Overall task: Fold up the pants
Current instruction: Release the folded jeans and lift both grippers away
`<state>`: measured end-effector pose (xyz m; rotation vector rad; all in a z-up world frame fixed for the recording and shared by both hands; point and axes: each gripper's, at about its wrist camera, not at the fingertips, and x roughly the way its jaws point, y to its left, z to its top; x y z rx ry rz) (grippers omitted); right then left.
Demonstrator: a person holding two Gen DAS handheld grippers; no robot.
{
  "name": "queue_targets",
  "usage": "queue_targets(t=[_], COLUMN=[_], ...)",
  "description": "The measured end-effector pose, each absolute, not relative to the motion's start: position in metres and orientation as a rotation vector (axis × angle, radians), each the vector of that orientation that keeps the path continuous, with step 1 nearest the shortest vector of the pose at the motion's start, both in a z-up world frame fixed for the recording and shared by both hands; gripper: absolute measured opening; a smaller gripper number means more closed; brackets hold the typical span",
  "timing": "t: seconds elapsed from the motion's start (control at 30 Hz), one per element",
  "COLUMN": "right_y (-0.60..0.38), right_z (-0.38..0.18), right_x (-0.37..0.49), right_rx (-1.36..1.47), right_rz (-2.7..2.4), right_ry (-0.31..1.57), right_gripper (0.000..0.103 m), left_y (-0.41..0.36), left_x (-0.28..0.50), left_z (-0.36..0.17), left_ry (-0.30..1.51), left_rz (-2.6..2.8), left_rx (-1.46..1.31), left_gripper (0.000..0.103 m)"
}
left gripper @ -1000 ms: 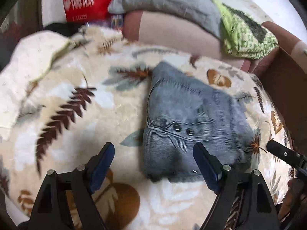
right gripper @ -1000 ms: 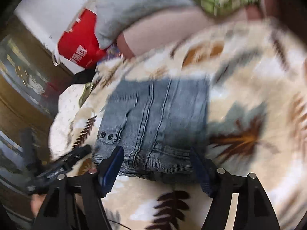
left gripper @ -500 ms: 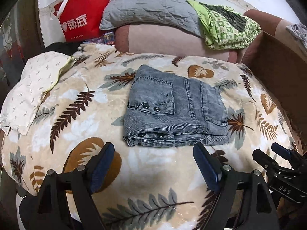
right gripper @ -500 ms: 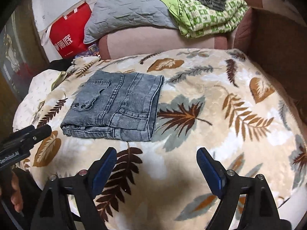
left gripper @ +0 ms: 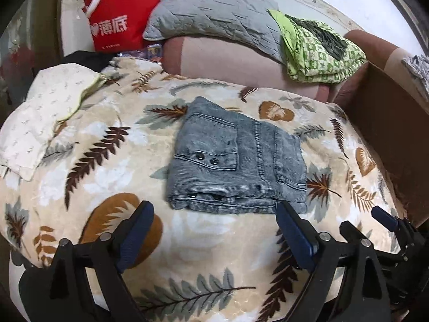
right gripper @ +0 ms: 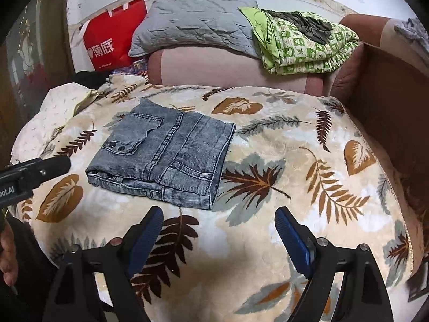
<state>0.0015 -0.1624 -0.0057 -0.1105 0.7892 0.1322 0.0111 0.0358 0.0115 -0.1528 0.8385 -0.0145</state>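
Grey corduroy pants point(left gripper: 236, 158), folded into a thick rectangle with 2 dark snaps on a pocket flap and 2 more along the near edge, lie on a plush cream blanket point(left gripper: 88, 166) printed with brown and grey-green leaves. Behind it sit a quilted grey pillow point(left gripper: 214, 13), a green checked quilt point(left gripper: 319, 51) and a glossy red bag point(left gripper: 120, 24) with white characters. The left gripper point(left gripper: 214, 230) hangs just short of the pants' near edge, its blue-padded fingers spread wide and holding nothing; the right gripper point(right gripper: 218, 230) is likewise spread and empty, near the pants' right corner. Only the left view shows the right tool's blue tip at its lower right edge; only the right view shows the left tool's black body and part of a hand point(right gripper: 6, 255) at its left edge. Compared with 0.5 seconds earlier, both grippers sit slightly closer to the pants, which have not shifted on the blanket.
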Motion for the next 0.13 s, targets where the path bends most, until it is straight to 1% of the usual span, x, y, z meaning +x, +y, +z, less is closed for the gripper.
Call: queue_targets(t=[0.13], right_y=[-0.1615], right_z=[-0.0067], right_x=[0.0037], right_rx=[-0.120], right_rz=[0.135], right_ry=[0.796], right_gripper=[0.087], left_y=[0.0254], left_x=[0.0133], left_z=[0.0140], left_ry=[0.809], left_rz=[-0.039], left_rx=[-0.112], left_gripper=[0.098])
